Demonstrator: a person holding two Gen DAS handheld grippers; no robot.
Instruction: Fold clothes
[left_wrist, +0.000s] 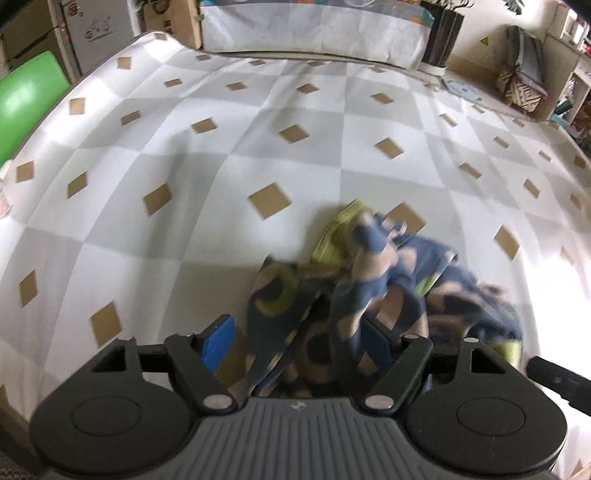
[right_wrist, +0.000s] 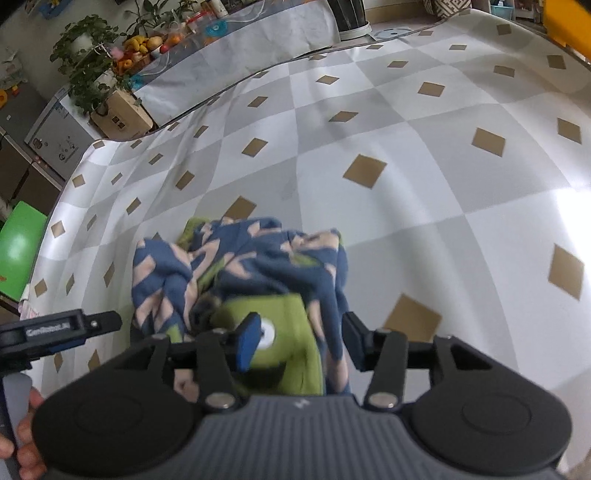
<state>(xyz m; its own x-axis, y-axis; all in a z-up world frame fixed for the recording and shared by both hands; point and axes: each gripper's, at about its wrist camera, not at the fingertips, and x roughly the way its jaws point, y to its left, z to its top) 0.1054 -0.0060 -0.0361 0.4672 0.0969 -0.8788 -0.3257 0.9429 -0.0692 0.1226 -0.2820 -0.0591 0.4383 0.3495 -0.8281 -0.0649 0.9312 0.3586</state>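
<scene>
Spread across both views: a checked tablecloth (left_wrist: 229, 155) in white and grey with tan diamonds. Crumpled near its front edge: a blue garment (left_wrist: 388, 280) with pink marks and lime-green trim, blurred. Angled steeply down over that heap: left gripper (left_wrist: 295, 343), jaws wide, cloth bunched between them and draped against the right-hand finger, blue pad on the left-hand finger (left_wrist: 218, 341) bare and clear of the fabric; no pinch visible. Tilted down likewise over the same pile: right gripper (right_wrist: 301, 341), jaws partly apart, a green panel with a white round spot lying between them, pads not pressing on it. At the left edge of the right wrist view: the other tool's black bar, white lettering starting "GenRobot", rest too small to read. Bottom-left corner: fingertips of a hand (right_wrist: 27, 439) curled round a handle. On the grey ribbed housings: a small pale logo, unreadable.
</scene>
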